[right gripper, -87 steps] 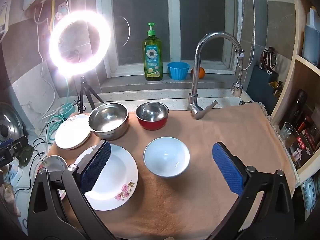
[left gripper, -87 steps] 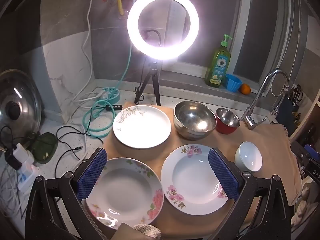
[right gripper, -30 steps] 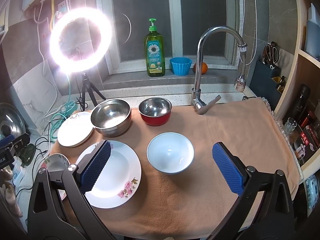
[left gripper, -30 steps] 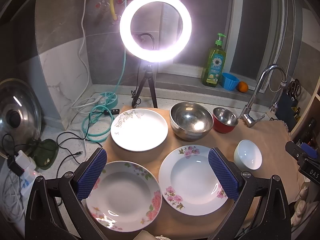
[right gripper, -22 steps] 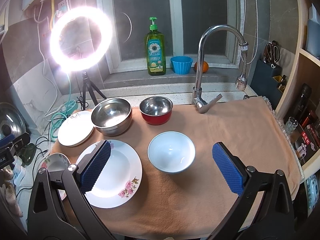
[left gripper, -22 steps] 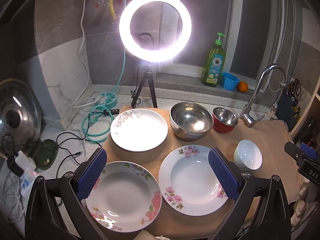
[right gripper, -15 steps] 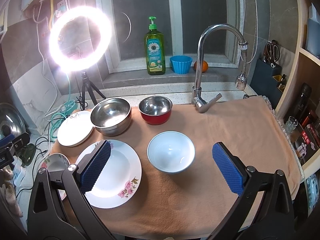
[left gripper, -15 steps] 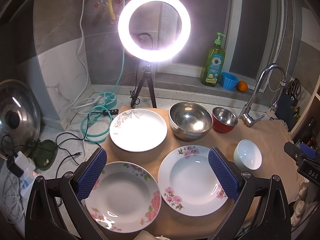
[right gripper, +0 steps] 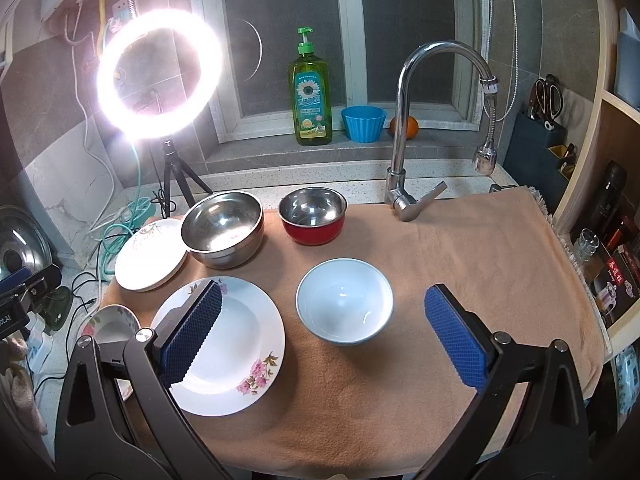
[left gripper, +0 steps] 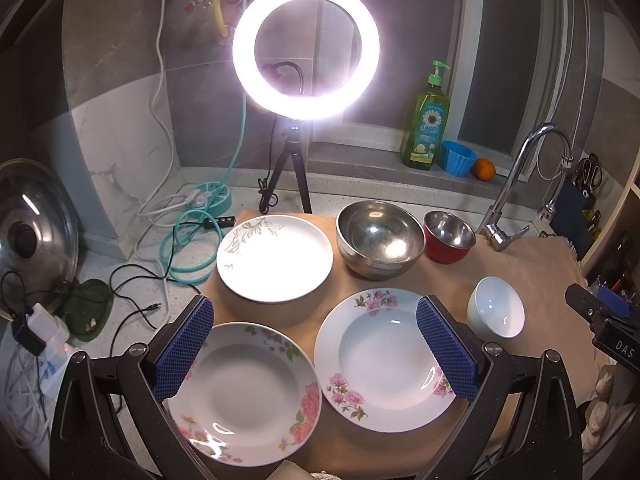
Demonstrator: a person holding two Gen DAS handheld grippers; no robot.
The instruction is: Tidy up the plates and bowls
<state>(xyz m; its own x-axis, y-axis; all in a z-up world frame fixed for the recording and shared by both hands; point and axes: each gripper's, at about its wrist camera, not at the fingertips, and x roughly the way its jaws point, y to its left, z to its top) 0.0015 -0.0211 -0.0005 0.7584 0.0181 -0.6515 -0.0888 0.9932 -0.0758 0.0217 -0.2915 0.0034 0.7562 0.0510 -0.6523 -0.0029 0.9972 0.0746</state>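
You hold the left gripper [left gripper: 315, 354] above the table's near edge, its jaws wide apart and empty, framing two pink-flowered plates lying side by side: the near-left plate [left gripper: 244, 394] at the table's left corner and the near-centre plate [left gripper: 386, 354] just beside it. Compared with 2.9 seconds ago, this view has pulled back and risen slightly, so the dishes sit a little lower and farther from the lens; nothing on the tan cloth [right gripper: 460, 248] has shifted. The leaf-patterned plate [left gripper: 275, 258] stays toward the far left edge, touching or nearly touching the large steel bowl [left gripper: 379, 239], with the red bowl [left gripper: 449, 236] beside that near the faucet [right gripper: 404, 128]. Your right gripper [right gripper: 322, 336], jaws equally spread and holding nothing, hangs over the white bowl [right gripper: 344, 306], which rests mid-table, apart from the plates. The ring light [left gripper: 306, 49] burns behind.
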